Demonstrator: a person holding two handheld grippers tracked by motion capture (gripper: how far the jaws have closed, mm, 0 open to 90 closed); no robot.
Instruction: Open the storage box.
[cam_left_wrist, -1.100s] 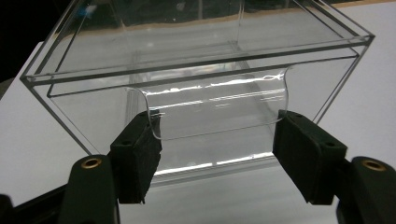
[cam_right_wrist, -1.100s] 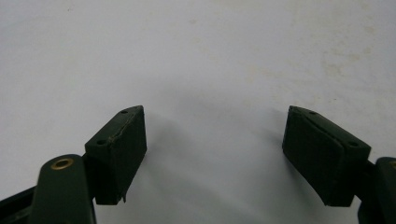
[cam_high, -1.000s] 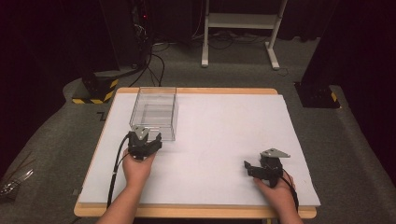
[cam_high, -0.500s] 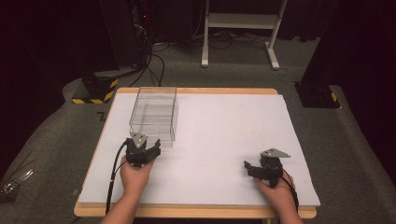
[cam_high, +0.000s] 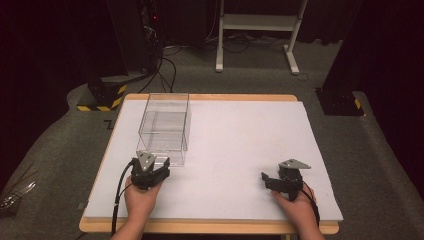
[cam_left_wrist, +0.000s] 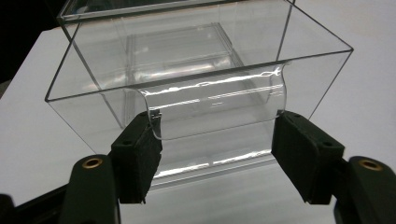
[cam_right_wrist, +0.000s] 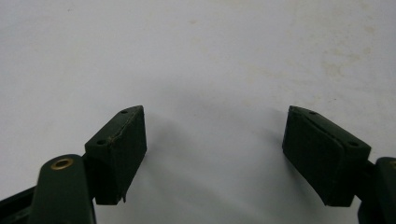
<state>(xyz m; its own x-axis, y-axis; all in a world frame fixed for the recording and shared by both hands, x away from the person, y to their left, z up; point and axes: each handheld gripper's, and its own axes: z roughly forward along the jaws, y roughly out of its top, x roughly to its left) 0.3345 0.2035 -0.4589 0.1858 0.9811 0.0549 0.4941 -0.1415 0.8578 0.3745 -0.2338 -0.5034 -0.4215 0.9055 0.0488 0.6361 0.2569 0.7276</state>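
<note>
Box (cam_high: 165, 127): one clear plastic box stands upright on the table (cam_high: 240, 150), open side up, on the left half toward the far edge. Its long axis runs from the near side to the far side of the table, nearly parallel to the left edge. The near short wall has a curved scoop cut into its rim, seen in the left gripper view (cam_left_wrist: 212, 100); that notched end points toward the person.

Two grippers, one in each hand. The left gripper (cam_high: 150, 167) sits just at the box's near end, its jaws spread wide, one on each side of the notch (cam_left_wrist: 212, 140). The left pad (cam_left_wrist: 140, 149) looks to be touching or almost touching the notch's edge; the right one stands beside the wall, and I cannot tell if it touches. Nothing is pinched.

The right gripper (cam_high: 272, 180) rests low over the table near the near right corner, well apart from the box. Its jaws are also spread wide over bare white surface (cam_right_wrist: 215, 140).
</note>
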